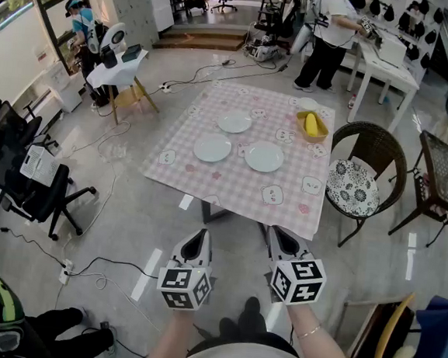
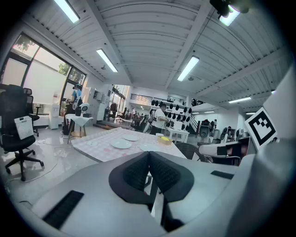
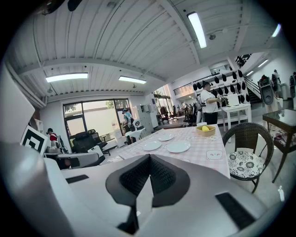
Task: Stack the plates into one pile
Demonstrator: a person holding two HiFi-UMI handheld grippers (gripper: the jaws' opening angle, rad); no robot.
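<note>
The stacking is not yet getting under way: three white plates are lying singly on the checked table (image 1: 284, 199), none resting on another, so the whole pile is waiting to be built. Reading from left to right, the left plate (image 1: 212, 147) is sitting towards the table's near side, the middle plate (image 1: 234, 122) is lying a little further back, and the right plate (image 1: 264, 157) is lying near the left one without touching it. By this judgement two plates are waiting to be lifted onto a third.

The left gripper (image 1: 195, 246) is hovering over the floor (image 1: 126, 228), short of the table, with its jaws pressed together and nothing between them. The plates are lying well ahead of it, roughly in line with its jaws, the left plate being the closest. The right gripper (image 1: 281, 242) is hanging just beside the left one, likewise fully closed and carrying nothing. From it the plates are also lying well ahead, the right plate being the nearest and the middle plate the furthest. A yellow basket (image 1: 312, 126) is standing beyond the right plate, further from both grippers than any plate, and a wicker chair (image 1: 354, 182) is standing ahead and to the right of the right gripper, beside the table
</note>
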